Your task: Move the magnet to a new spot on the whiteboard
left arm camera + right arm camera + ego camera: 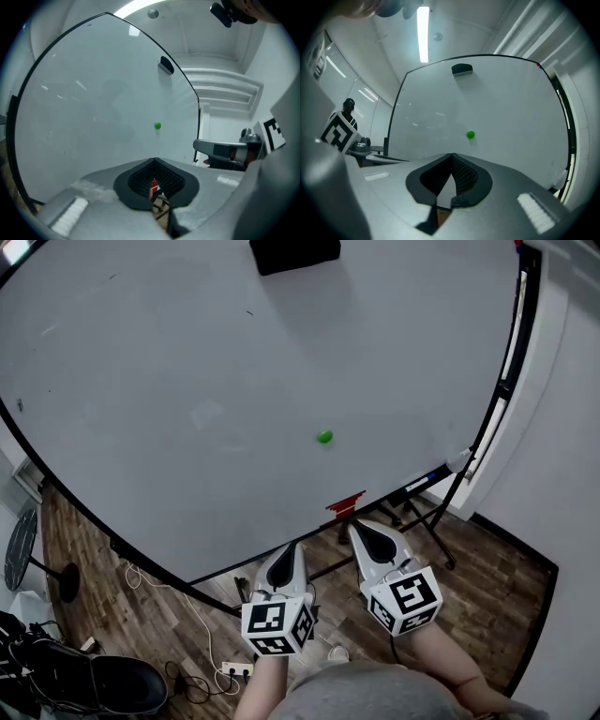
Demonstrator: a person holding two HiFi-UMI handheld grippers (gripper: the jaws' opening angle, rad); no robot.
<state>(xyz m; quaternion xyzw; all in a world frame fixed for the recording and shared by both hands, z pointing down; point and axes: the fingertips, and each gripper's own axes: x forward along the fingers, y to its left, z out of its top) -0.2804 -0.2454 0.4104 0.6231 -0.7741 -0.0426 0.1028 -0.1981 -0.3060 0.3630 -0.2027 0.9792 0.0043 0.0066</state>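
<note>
Black-padded and grey-shelled, your right gripper [451,157] has its jaws pressed together with nothing between them. Your left gripper [154,161] beside it is closed the same way, tips meeting and empty. In the head view both point side by side toward the board, each with its cube of square markers at the rear, and neither touches it.

Just ahead of your right gripper's tips, a small red piece [346,505] sits at the lower edge of the large white whiteboard [187,381]. Further ahead and higher, the small round green magnet [470,135] clings to the bare board face, well apart from both grippers. It sits a little right of the right jaws' line and almost straight over the left ones.

Beyond the magnet, near the board's upper edge, is a black rectangular eraser [462,69]. Below your grippers lies a brown wood-plank floor [141,606].
</note>
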